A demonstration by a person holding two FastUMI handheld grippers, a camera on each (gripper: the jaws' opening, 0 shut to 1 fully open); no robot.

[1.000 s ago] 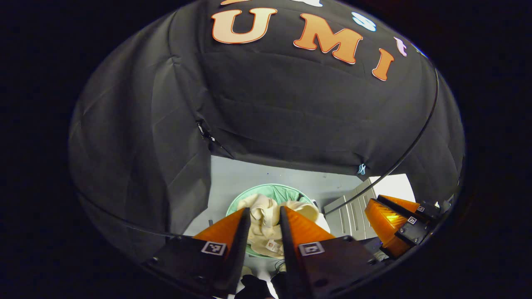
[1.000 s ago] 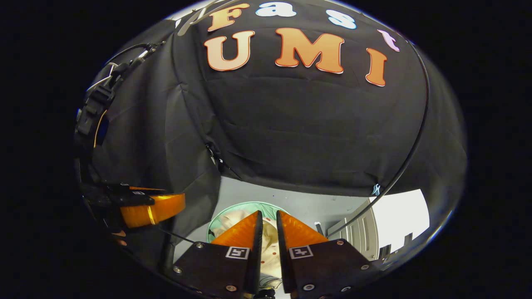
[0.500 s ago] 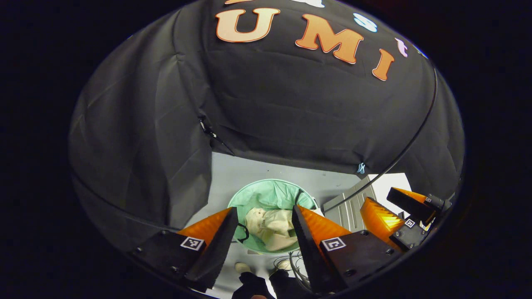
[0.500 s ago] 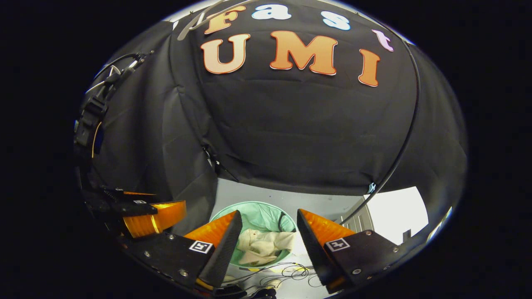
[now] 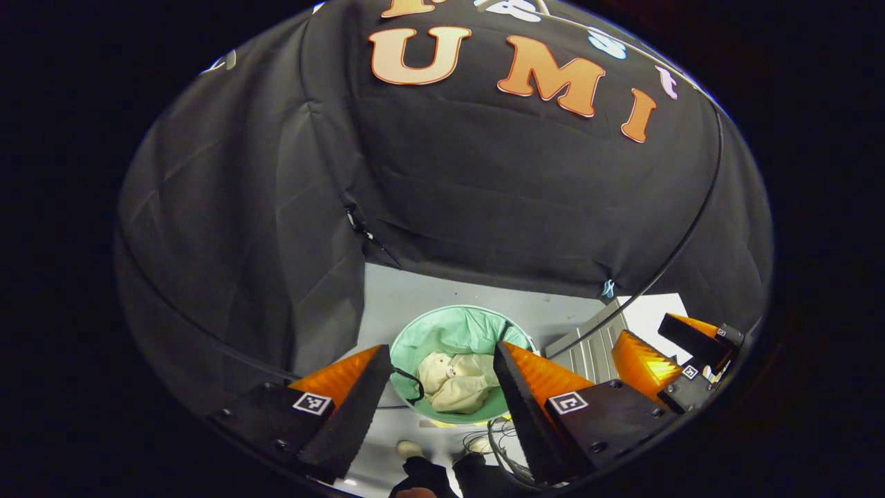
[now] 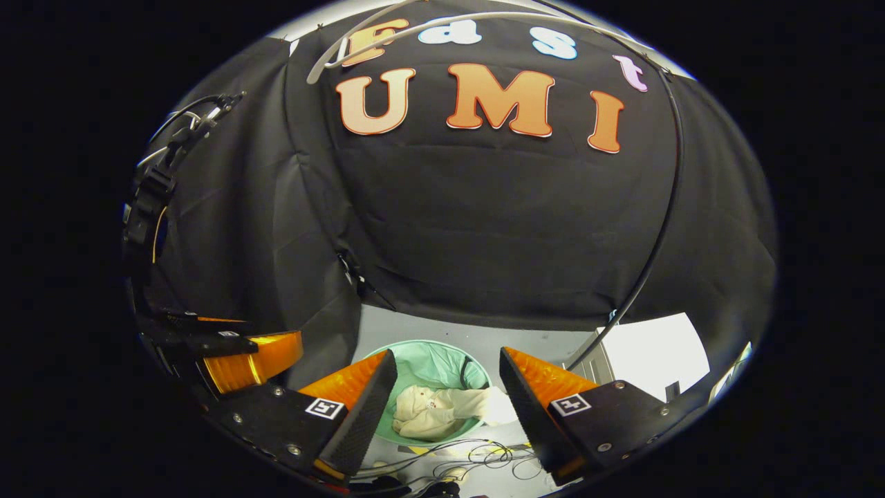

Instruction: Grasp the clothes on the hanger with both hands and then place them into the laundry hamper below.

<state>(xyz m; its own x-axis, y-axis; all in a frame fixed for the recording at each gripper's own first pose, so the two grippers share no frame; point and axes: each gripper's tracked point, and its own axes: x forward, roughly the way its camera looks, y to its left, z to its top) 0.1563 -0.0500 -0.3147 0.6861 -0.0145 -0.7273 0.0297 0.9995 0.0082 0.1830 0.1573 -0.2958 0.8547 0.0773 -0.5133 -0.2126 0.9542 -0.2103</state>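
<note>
Left gripper (image 5: 442,360) and right gripper (image 6: 448,365) both spread wide, empty — cream clothes (image 5: 458,382) lie crumpled in the green laundry hamper (image 5: 462,330) below, between each pair of fingers; hamper's near rim cut off by fingers.

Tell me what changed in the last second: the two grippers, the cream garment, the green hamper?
Both grippers let go: the left gripper and the right gripper, whose jaws were nearly closed around the cream garment a second ago, are now wide open and empty. The garment dropped and now lies crumpled inside the green laundry hamper, with one edge draped over its rim. The hamper and grey floor stayed put.
</note>
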